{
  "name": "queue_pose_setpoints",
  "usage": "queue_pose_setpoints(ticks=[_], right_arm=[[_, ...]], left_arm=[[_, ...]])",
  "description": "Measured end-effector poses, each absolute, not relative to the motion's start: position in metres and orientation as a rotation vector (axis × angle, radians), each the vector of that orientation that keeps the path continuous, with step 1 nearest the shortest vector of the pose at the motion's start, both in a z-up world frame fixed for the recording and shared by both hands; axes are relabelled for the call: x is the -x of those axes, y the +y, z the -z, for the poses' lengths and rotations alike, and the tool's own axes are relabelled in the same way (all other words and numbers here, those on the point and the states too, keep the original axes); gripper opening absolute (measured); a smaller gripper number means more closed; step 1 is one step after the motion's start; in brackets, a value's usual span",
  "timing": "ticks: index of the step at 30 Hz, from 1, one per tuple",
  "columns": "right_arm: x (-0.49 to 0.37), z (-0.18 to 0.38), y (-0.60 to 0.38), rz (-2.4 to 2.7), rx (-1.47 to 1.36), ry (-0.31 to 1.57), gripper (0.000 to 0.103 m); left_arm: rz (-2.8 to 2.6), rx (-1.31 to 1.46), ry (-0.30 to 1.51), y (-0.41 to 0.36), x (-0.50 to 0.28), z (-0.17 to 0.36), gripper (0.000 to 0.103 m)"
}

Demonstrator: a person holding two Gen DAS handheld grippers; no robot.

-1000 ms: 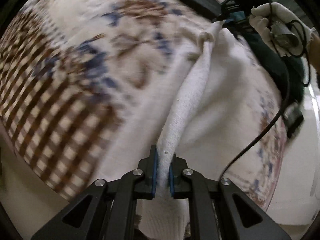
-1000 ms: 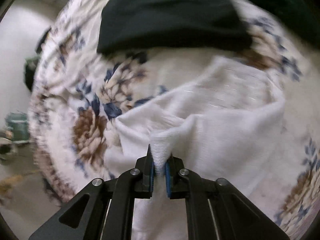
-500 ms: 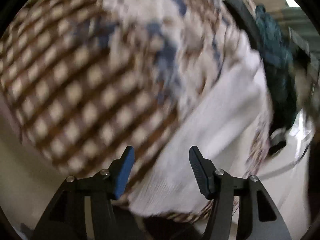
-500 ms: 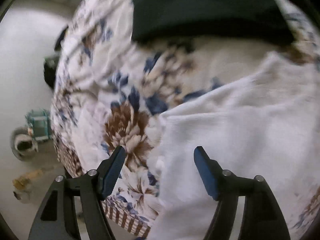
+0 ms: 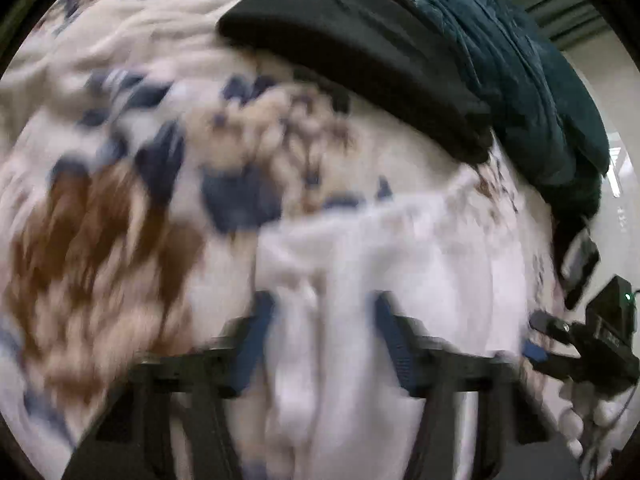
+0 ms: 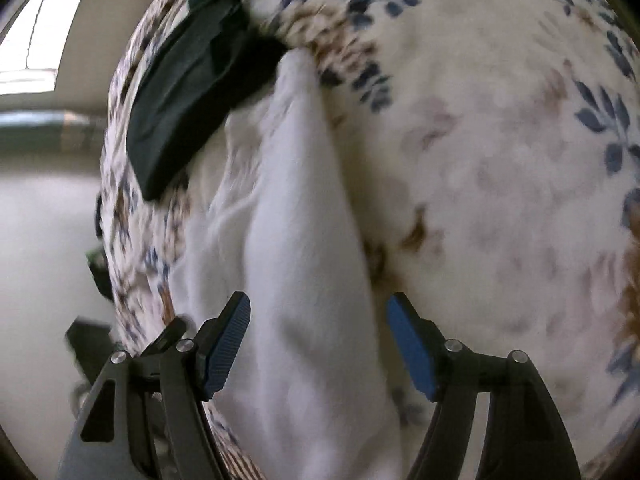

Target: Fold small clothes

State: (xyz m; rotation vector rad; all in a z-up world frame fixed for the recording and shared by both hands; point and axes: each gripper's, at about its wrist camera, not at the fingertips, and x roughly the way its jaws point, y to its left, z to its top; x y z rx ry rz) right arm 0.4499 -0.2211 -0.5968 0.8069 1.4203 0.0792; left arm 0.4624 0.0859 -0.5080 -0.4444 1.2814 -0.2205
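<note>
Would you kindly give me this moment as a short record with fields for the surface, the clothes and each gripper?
surface: flowered bedspread
garment in work: white cloth, lying bunched on the bedspread
other clothes: black garment lying flat beyond it; dark teal garment behind that
left gripper: open, fingers either side of the white cloth, not pinching
right gripper: open, white cloth between its fingers
image quality: motion blur, heaviest in the left wrist view

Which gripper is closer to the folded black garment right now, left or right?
Hard to call; neither touches it. Both the left gripper and right gripper hang open over the white cloth, with the black garment lying beyond.
</note>
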Motion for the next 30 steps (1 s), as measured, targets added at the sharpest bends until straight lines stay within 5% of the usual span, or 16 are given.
queue_pose_setpoints(ticks=[9,14,17,19,20,30], right_arm=[[-0.504,0.625,-0.226,-0.116,-0.802,1.42,0.073],[-0.512,0.626,-0.226,-0.106,-0.745,1.483,0.073],[-0.477,0.602,-0.24,-0.161,-0.82,1.449,0.073],[-0.439,0.588,-0.244,-0.179,-0.848,1.462,0.073],[-0.417,0.583,-0.245,-0.183,-0.86,1.477,0.073],[-0.219,0.595,-0.191,-0.188,-0.87,1.74,0.073]], left_arm=[[0.053,0.401,1.238,0.121,-0.467,0.514,0.0],[0.08,0.534,1.224,0.152,-0.47,0.506,0.001],[0.192,0.511,1.247,0.145,-0.45,0.485,0.013],[0.277,0.508,1.264,0.138,-0.418,0.47,0.054],[0.297,0.516,1.275,0.135,-0.409,0.467,0.06],[0.334,0.558,1.623,0.125,-0.212,0.505,0.061]])
